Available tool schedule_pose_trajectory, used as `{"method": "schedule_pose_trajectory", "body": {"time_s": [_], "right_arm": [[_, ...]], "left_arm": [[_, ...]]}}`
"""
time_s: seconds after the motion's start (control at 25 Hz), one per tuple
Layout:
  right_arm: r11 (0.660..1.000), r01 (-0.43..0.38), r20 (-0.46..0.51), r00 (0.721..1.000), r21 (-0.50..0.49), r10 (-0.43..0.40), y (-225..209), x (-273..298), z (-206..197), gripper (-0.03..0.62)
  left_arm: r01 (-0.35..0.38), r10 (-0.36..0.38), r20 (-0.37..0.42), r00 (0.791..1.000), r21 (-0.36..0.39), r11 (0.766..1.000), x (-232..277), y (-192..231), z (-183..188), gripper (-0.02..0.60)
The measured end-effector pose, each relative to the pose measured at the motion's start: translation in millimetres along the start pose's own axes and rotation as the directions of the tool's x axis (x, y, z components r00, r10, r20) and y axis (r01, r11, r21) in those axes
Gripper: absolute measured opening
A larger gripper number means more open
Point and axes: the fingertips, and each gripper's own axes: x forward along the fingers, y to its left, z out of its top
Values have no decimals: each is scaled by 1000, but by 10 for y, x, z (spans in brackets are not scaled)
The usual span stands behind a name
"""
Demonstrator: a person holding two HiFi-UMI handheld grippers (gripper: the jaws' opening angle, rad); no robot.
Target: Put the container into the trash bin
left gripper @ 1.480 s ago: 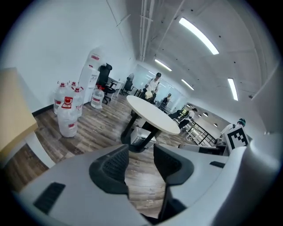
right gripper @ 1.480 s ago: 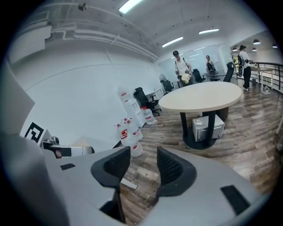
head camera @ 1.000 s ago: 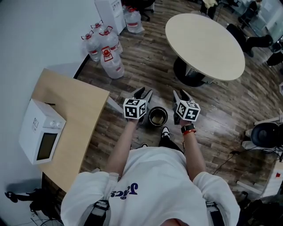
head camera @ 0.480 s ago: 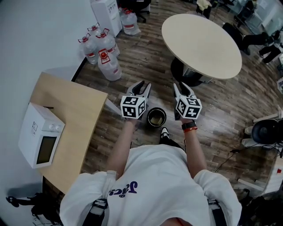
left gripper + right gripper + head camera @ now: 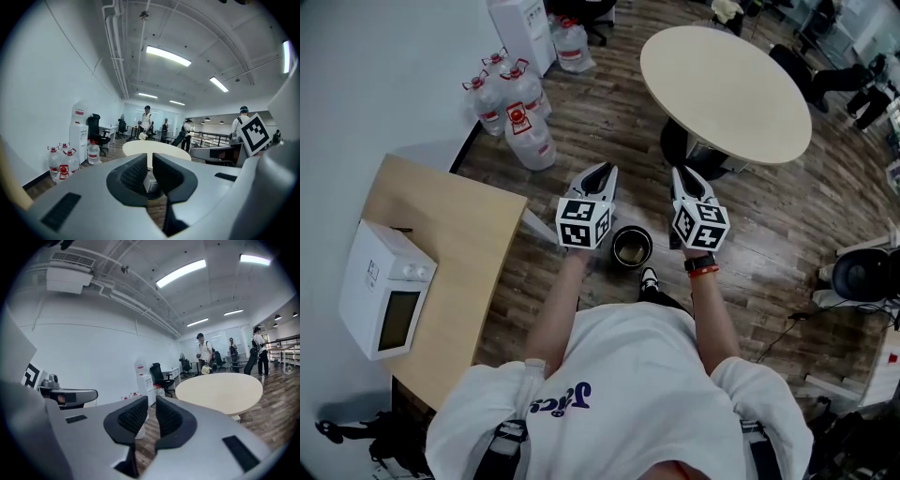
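A small round black trash bin (image 5: 632, 247) stands on the wood floor just in front of the person's feet. Something pale lies in its bottom; I cannot tell what it is. My left gripper (image 5: 600, 173) hovers above and left of the bin, my right gripper (image 5: 684, 176) above and right of it. Both point forward, almost level. In the left gripper view the jaws of the left gripper (image 5: 150, 160) are closing to a narrow gap with nothing between them. The right gripper (image 5: 152, 403) is closing too, also with nothing in it.
A round pale table (image 5: 727, 89) stands ahead. To the left is a wooden desk (image 5: 441, 234) with a white microwave (image 5: 384, 291). Several water jugs (image 5: 520, 112) and a dispenser (image 5: 520, 28) line the wall. A dark chair (image 5: 862, 277) is at the right. People stand far off.
Both grippers have risen from beside the bin and their jaws have narrowed from wide open to a slim gap. The bin has not moved.
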Motion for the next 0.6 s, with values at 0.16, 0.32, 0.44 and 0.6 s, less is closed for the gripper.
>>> {"method": "schedule_pose_trajectory", "body": {"time_s": [0.16,0.32,0.44,0.6], "right_arm": [[1000,18,26,999,9,-19,0,-44,68,41],[999,42,39,998,0,-42,-32,-104,102,27],[998,59,44,997,-10,-59,-62,-163,111,15],[999,48,28,998,24,-48,-97,-212,53,15]], "left_arm": [[-4,3,29,1000,7,1000,-27,7,99,34],[0,-1,49,999,22,1000,-42,-36,154,27],[1,-3,54,999,25,1000,-46,-91,168,21],[-6,5,57,998,16,1000,-26,-132,132,21]]}}
